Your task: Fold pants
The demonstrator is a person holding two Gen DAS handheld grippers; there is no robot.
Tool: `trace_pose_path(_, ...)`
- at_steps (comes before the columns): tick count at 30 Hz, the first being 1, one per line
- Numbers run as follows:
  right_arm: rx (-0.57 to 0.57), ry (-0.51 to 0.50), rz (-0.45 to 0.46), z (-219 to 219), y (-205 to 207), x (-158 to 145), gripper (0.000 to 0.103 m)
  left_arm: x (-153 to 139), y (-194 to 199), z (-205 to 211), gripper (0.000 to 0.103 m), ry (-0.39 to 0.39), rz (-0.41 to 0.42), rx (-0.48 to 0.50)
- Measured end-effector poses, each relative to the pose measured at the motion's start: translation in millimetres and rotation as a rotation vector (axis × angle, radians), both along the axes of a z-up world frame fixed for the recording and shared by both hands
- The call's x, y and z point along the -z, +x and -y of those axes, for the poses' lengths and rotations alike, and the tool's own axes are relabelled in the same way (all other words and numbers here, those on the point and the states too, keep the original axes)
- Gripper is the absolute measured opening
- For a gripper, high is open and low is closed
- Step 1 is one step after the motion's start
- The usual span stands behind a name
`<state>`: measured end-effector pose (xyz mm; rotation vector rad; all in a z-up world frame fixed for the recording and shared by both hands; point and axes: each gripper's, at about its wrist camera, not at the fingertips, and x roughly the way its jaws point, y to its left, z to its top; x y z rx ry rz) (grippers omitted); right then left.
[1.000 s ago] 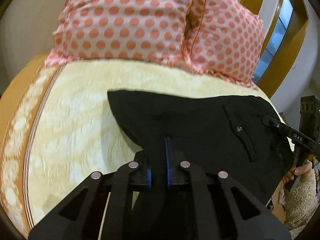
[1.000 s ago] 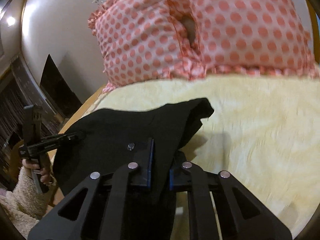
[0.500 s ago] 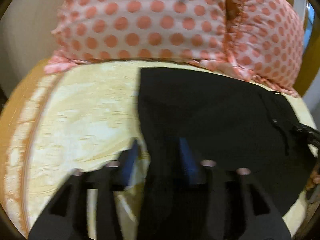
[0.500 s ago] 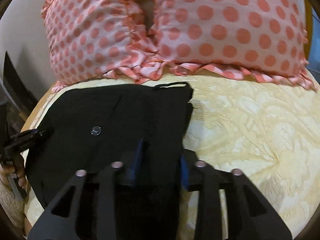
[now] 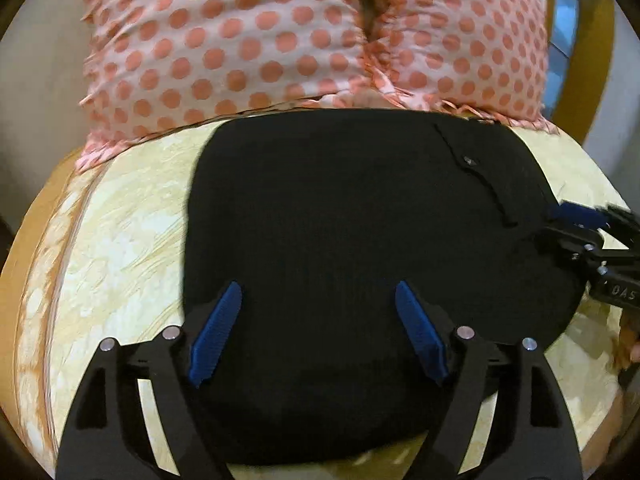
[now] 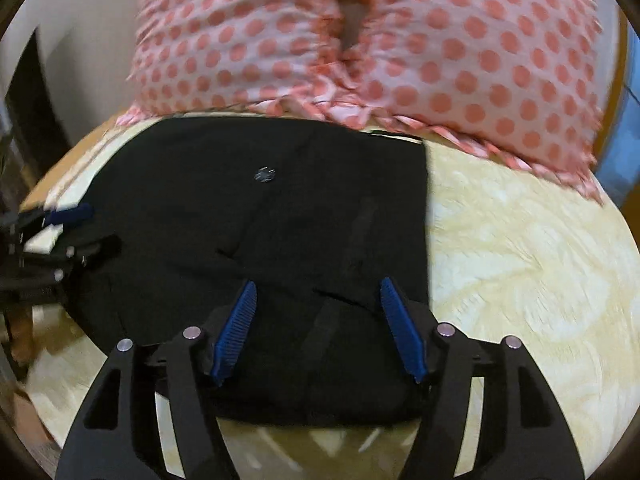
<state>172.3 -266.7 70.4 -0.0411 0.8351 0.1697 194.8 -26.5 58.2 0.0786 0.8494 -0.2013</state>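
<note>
left tool (image 5: 318, 330): jaws were spread wide with nothing between them, hovering over the near edge of the pants (image 5: 360, 240). A second ago they'd been pinched shut on a bunch of the black cloth, so yeah, it let go.

right tool (image 6: 316, 326): same deal, blue pads (image 6: 236, 330) wide apart and empty, sitting over the near hem after being clamped on fabric a second before.

what that meant: looks to me like a fold had just been laid down and released. The pants went from a draped, lifted shape to a flat, squarish block.

pants vs tools: the block ran from right under each tool out toward 12 o'clock. In the left view the right tool poked in at 3 o'clock at the cloth's edge; in the right view the left tool showed at 9 o'clock.

pocket button (image 6: 264, 175): face up, around 11 o'clock from the right tool.

bed (image 6: 520, 260): yellow patterned cover under everything, bare out to 3 o'clock.

pillows (image 5: 280, 40): pink polka-dot, at 12 o'clock, the pants' far edge just about touching them.
</note>
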Motion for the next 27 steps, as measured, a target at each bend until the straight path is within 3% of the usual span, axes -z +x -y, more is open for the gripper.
trace_pose_path(1, 0.028, 0.028, 0.025, 4, -10, -7, 0.079, -5, -7, -4, 0.085, -0.023, 0.012, -0.007)
trace_pose_path(2, 0.051, 0.047, 0.053, 7, -22, -12, 0.098, -13, -21, -10, 0.094, -0.038, 0.044, -0.02)
trace_pose_path(3, 0.074, 0.059, 0.084, 9, -36, -15, 0.1, -17, -35, -12, 0.101, -0.03, 0.075, -0.037)
trace_pose_path(6, 0.065, 0.053, 0.122, -2, -66, -12, 0.1, -20, -74, -20, 0.101, 0.031, 0.148, -0.087)
trace_pose_path(13, 0.025, -0.035, 0.114, -51, -107, 15, 0.1, 9, -130, -25, 0.101, 0.06, 0.144, -0.136)
trace_pose_path(18, 0.051, -0.054, 0.074, -64, -115, 29, 0.102, 28, -138, -27, 0.101, 0.058, 0.095, -0.141)
trace_pose_path(27, 0.132, -0.022, 0.03, -59, -121, 32, 0.102, 31, -144, -23, 0.101, 0.012, 0.086, -0.114)
